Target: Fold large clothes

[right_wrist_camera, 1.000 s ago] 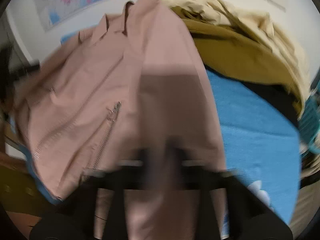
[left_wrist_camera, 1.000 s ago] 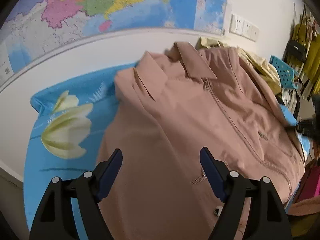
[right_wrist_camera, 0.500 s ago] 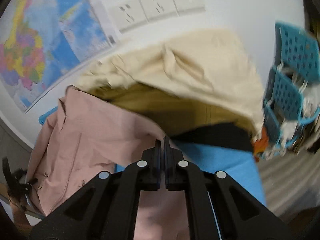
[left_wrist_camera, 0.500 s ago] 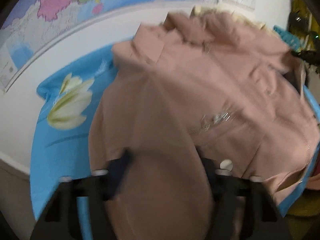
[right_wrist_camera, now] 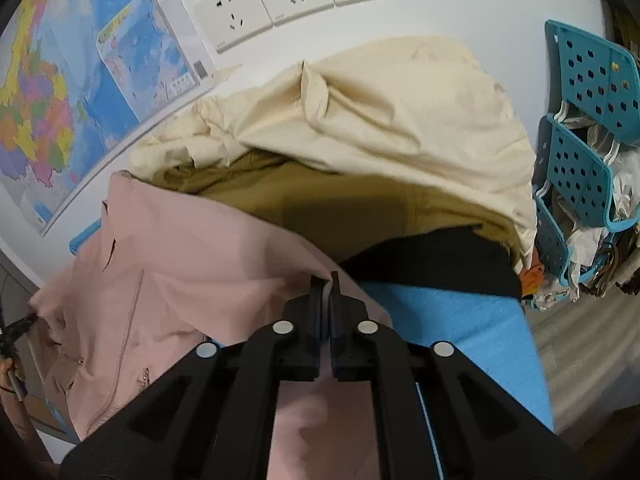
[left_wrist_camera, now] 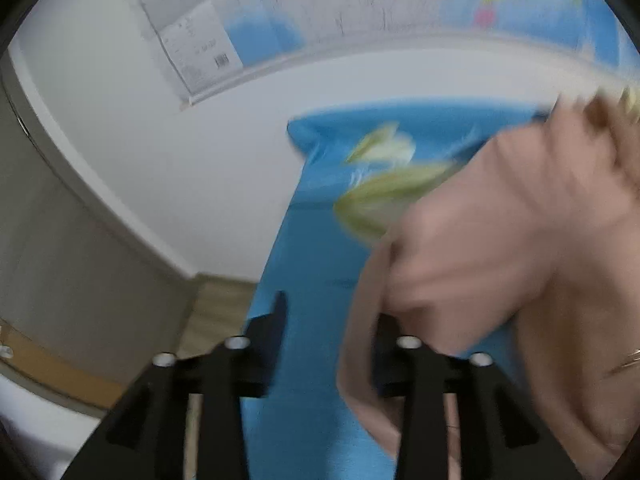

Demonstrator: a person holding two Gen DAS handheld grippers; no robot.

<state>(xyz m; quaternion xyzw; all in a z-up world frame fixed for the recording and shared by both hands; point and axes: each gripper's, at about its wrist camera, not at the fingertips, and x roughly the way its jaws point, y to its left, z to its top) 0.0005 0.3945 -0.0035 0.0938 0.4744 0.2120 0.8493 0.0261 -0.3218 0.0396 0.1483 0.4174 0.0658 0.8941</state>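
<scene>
- Since the earlier frames the left wrist view has swung away from the spread pink jacket (left_wrist_camera: pixel 500 240): the garment now fills only the right half of that blurred picture, with the blue flowered sheet (left_wrist_camera: pixel 320 264) and the wall map (left_wrist_camera: pixel 360 8) taking the rest.
- The left gripper (left_wrist_camera: pixel 332 320) has just been opening a little after closing; its jaws stand apart, and a fold of pink cloth drapes over the right-hand finger, though the blur hides whether anything is pinched.
- The right gripper (right_wrist_camera: pixel 326 292) sits at lower centre of its view, its jaws having just parted to a thin slit; pink fabric lies under and behind the tips, and whether a layer is still caught in the slit cannot be told.
- In the right wrist view the pink jacket (right_wrist_camera: pixel 168 280) lies at lower left, its zip running down towards the bottom edge, against a heap of cream and olive clothes (right_wrist_camera: pixel 360 128) at upper centre.
- The jacket looks light, soft and limp; it would sag and crease from any single pinch.
- Seams, hem corners, the collar or the cuffs probably offer the firmest hold, taken with both grippers well apart.
</scene>
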